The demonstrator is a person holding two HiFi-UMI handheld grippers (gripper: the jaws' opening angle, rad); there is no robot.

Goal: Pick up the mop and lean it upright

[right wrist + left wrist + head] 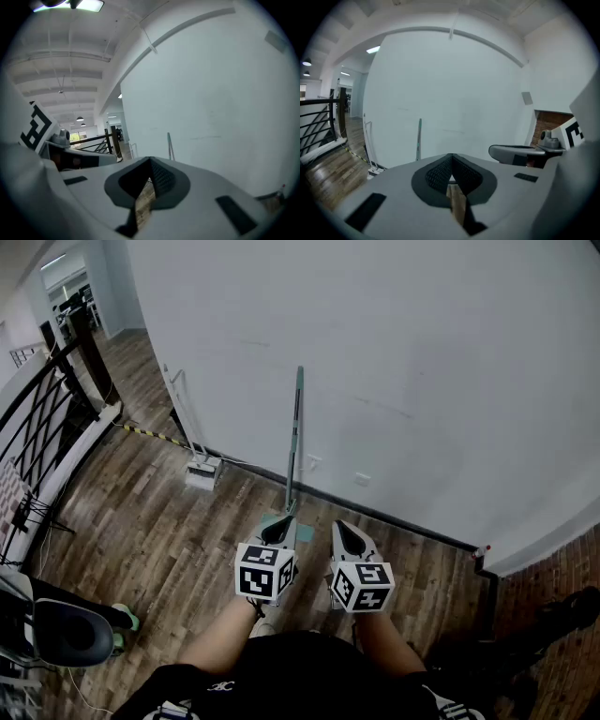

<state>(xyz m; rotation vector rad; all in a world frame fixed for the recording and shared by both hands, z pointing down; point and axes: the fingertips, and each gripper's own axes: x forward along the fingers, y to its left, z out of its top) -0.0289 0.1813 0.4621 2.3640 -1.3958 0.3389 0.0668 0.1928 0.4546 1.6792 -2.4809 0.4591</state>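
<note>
The mop stands upright against the white wall, its green-grey handle [294, 432] rising from a teal head [302, 532] on the wood floor. Its handle also shows as a thin pole in the left gripper view [418, 141] and in the right gripper view [169, 146]. My left gripper [280, 524] hovers just in front of the mop's base, its jaws shut with nothing between them. My right gripper [341, 530] is beside it to the right, also shut and empty. Neither gripper touches the mop.
A white floor tool [202, 471] with a thin pole leans on the wall to the left. A black railing [45, 427] and a yellow-black floor strip [150, 433] lie further left. A dark chair [66, 631] sits at lower left, brick flooring [553, 624] at right.
</note>
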